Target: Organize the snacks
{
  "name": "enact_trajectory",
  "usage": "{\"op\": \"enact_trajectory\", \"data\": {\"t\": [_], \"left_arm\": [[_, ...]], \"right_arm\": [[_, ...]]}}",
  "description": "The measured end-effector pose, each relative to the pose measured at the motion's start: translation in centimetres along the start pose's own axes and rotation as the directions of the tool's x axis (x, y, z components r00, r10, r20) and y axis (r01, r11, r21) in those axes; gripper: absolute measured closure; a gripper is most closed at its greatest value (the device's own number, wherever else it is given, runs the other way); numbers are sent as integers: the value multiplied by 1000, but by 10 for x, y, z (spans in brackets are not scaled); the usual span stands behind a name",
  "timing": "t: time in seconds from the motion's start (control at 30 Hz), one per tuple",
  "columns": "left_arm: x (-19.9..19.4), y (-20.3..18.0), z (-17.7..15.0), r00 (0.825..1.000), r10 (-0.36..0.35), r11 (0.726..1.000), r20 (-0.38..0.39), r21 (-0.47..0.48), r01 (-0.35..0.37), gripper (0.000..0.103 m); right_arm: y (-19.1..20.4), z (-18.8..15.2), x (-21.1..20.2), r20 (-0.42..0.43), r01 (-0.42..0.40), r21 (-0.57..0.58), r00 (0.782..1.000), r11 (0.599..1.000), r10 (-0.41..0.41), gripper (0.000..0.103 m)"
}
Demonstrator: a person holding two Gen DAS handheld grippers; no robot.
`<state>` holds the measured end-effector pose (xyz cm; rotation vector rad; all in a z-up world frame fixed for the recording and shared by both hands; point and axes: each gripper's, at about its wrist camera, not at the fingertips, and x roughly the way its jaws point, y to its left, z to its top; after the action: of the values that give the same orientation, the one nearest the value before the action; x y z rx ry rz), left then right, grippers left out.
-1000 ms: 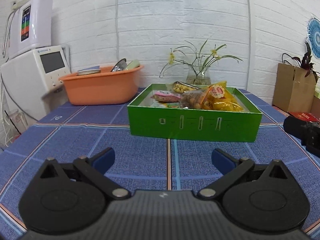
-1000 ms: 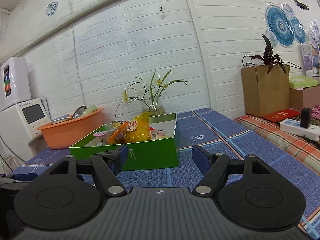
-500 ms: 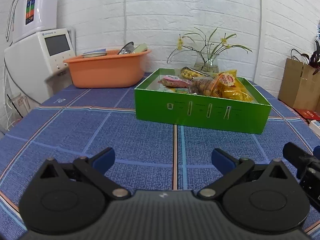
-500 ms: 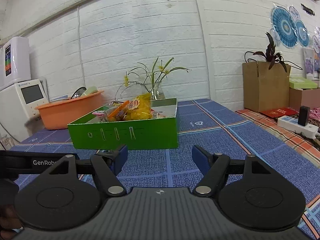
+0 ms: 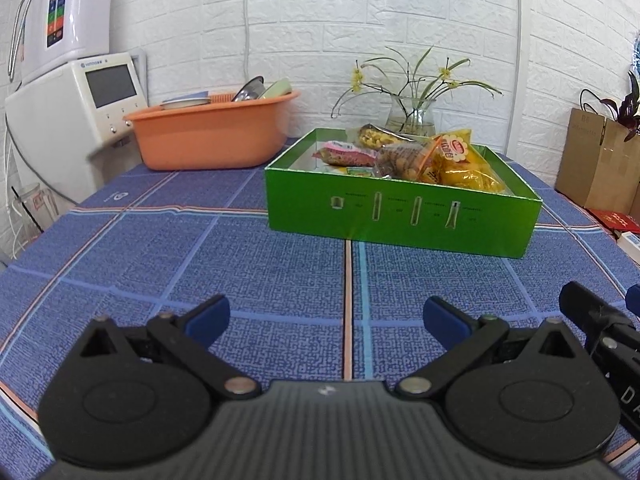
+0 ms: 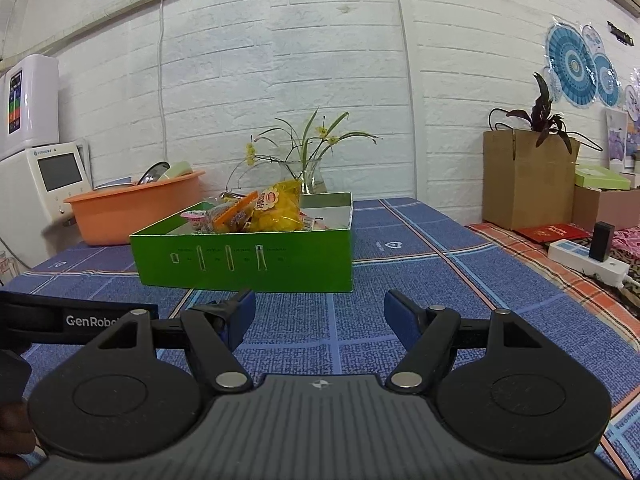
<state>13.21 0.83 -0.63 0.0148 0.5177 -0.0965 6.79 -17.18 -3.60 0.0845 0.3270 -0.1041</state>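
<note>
Over the last second both views have settled lower and level, the green box (image 5: 402, 216) now sitting at twelve o'clock with the snack packets (image 5: 416, 158) heaped inside it. The left gripper (image 5: 324, 318) and right gripper (image 6: 318, 314) both have jaws apart, holding nothing (either tidying is done, or sorting lies ahead).

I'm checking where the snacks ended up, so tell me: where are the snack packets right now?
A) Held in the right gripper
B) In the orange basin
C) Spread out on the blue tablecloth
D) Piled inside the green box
D: the snack packets lie heaped inside the green box; the blue tablecloth in front is bare, and both the left gripper and the right gripper are open and hold nothing.
</note>
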Motion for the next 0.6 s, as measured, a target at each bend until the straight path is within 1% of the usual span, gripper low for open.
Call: {"op": "enact_trajectory", "data": {"t": [0.6], "left_arm": [[1,-2,-1,1000,-16,1000,-12,1,16,0]], "right_arm": [[-1,1,5,-27,0,2,1000,1000,0,0]]}}
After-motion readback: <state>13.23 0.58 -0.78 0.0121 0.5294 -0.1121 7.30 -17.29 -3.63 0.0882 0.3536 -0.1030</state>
